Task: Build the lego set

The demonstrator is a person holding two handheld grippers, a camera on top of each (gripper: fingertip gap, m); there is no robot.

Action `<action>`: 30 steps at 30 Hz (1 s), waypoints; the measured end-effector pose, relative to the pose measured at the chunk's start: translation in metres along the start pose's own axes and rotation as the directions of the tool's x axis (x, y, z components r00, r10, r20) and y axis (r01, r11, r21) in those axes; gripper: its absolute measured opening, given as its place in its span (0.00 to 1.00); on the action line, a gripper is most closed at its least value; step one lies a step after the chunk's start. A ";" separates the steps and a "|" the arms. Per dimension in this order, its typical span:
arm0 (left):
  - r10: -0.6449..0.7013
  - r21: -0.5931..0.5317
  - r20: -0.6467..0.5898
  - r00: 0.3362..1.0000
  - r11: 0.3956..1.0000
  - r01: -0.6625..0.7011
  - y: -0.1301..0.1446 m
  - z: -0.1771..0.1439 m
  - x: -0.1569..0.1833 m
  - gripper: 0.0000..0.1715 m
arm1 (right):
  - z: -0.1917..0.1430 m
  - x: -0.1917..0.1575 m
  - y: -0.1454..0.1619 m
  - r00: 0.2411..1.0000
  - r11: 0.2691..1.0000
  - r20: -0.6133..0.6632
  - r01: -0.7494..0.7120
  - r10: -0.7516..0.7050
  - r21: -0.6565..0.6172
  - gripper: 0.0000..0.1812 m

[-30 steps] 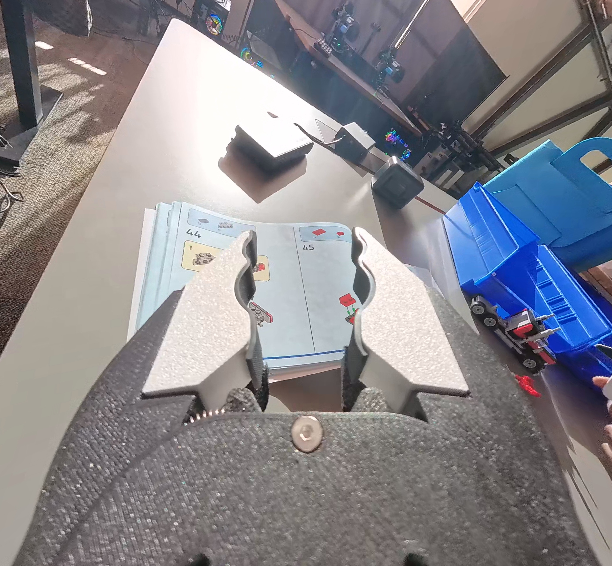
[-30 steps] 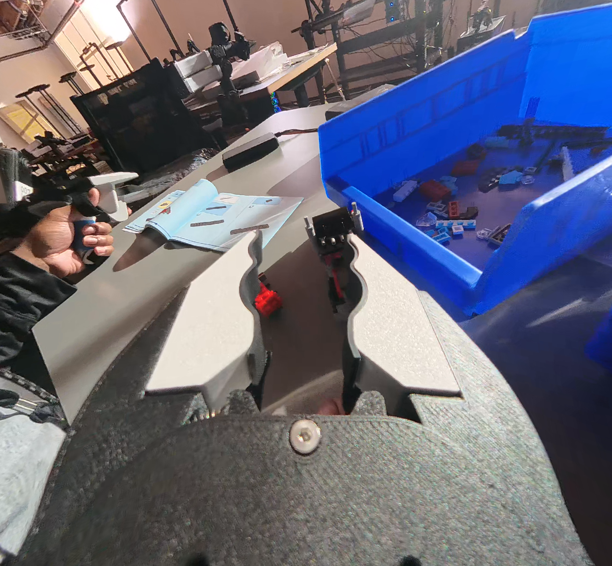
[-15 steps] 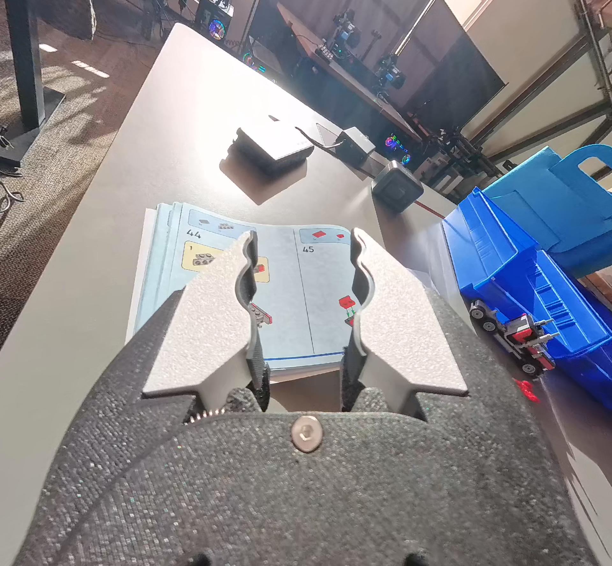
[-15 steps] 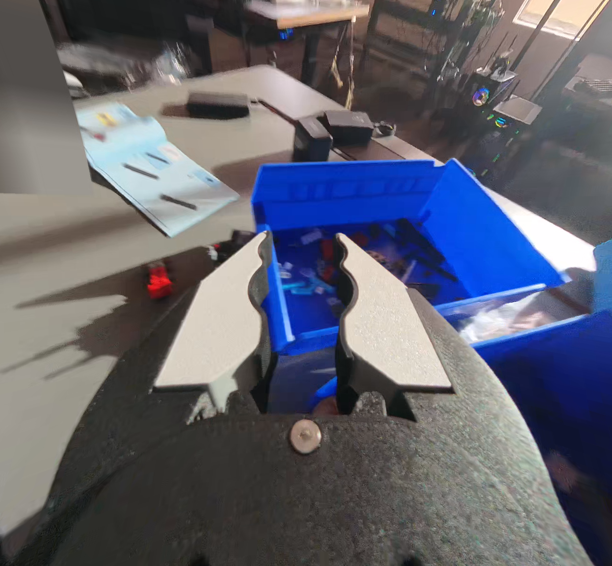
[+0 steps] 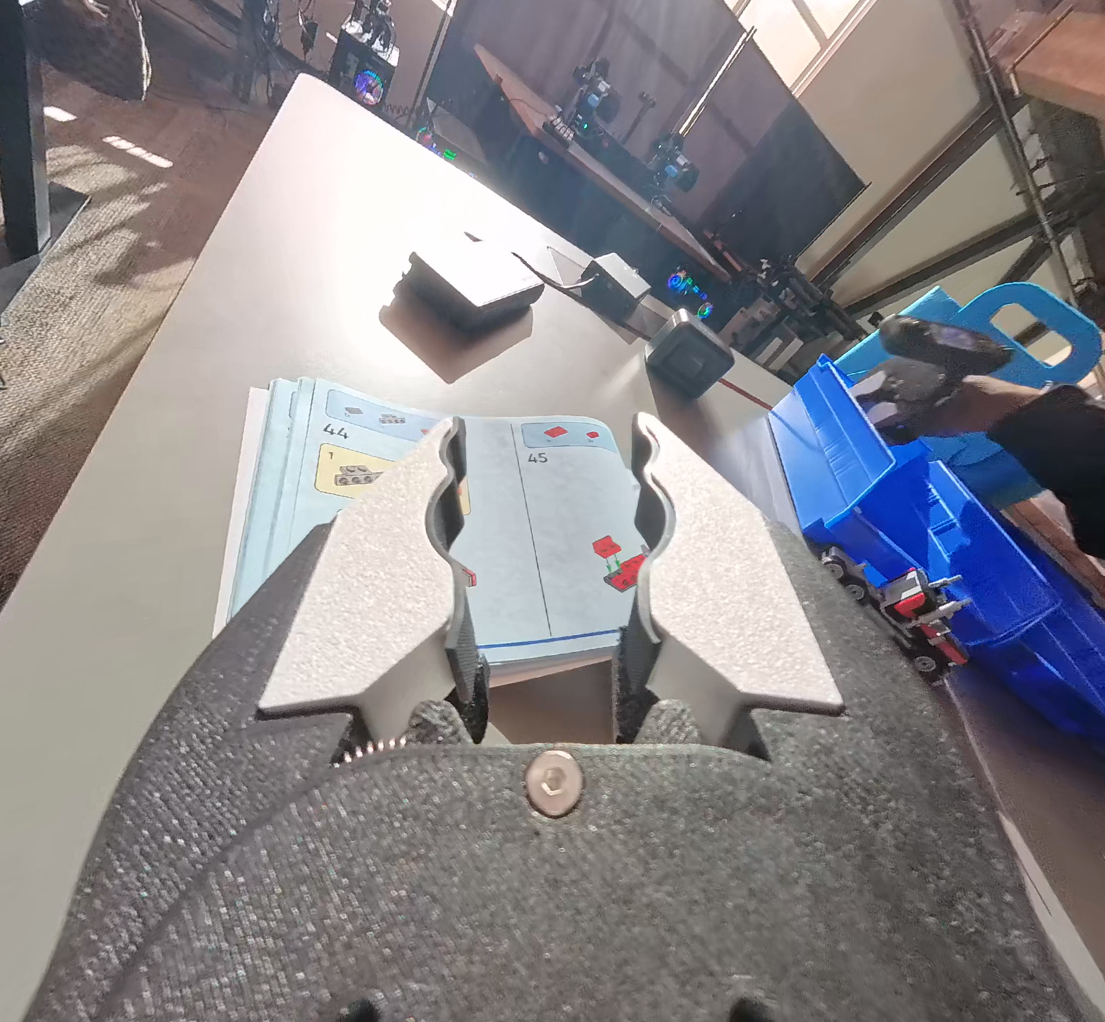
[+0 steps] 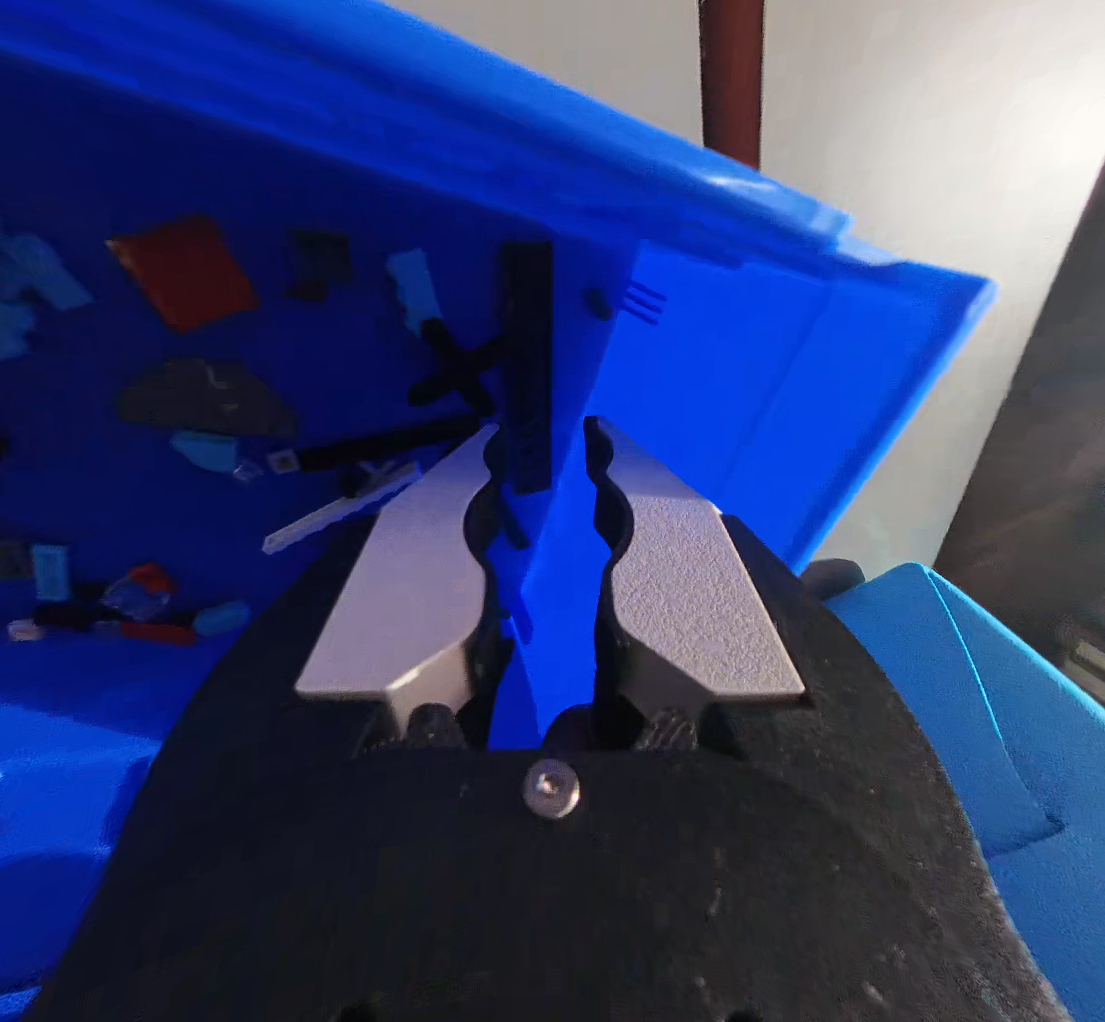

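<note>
- Now the left hand-held gripper (image 5: 545, 437) hangs released over the instruction booklet (image 5: 538, 521), its jaws spread wide with nothing between them.
- That booklet lies open and flat on the grey desk (image 5: 179, 485); take it as the landmark for the rest.
- Beyond the booklet, farther up the desk, sit a flat black box (image 5: 475, 281), a small grey box (image 5: 616, 284) wired to it and a dark cube (image 5: 687, 356).
- To the right of the booklet stands the blue bin (image 5: 885, 515), with a lighter blue carrier (image 5: 1040, 329) behind it.
- Between the booklet and the bin, just beside the bin's wall, rests the partly built lego truck (image 5: 897, 610), black and grey with red parts, on its wheels.
- Over the bin, right of the booklet, a hand (image 5: 980, 395) in a dark sleeve holds the right hand-held gripper (image 6: 541, 425).
- From the right wrist view, this gripper is released too, jaws a modest gap apart, empty, pointing down into the bin near a corner.
- Loose lego pieces (image 6: 203, 401) lie scattered on the bin floor: a red plate (image 6: 185, 275), pale blue bits, a white strip (image 6: 341, 515) and a long black beam (image 6: 526, 371) just ahead of the jaw tips; whether it touches them cannot be told through the blur.
</note>
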State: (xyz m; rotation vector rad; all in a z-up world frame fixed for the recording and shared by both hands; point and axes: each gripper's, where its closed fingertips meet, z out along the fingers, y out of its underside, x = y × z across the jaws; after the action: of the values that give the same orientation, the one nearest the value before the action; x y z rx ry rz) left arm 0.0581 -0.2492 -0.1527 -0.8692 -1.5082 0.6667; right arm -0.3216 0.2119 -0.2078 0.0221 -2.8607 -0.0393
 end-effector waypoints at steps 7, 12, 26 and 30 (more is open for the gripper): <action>0.009 0.062 -0.072 0.997 0.998 -0.005 -0.006 -0.010 0.012 0.33 | 0.018 -0.009 0.001 0.989 0.989 0.134 0.086 -0.069 -0.119 0.15; 0.014 0.120 -0.125 0.992 0.993 0.001 -0.011 -0.020 0.021 0.32 | 0.019 -0.014 0.005 0.974 0.984 0.224 0.018 0.023 -0.178 0.15; 0.039 0.186 -0.153 0.988 0.983 -0.010 -0.017 -0.030 0.028 0.31 | 0.007 -0.013 0.013 0.989 0.987 0.082 -0.117 0.126 -0.108 0.03; 0.040 0.187 -0.155 0.987 0.982 -0.011 -0.016 -0.031 0.029 0.31 | -0.005 -0.022 0.017 0.986 0.989 0.092 -0.136 0.141 -0.062 0.03</action>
State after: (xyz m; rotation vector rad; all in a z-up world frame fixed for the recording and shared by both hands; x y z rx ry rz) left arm 0.0862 -0.2363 -0.1193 -0.7810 -1.2730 0.7274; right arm -0.2989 0.2297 -0.2085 -0.1952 -2.9475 -0.0942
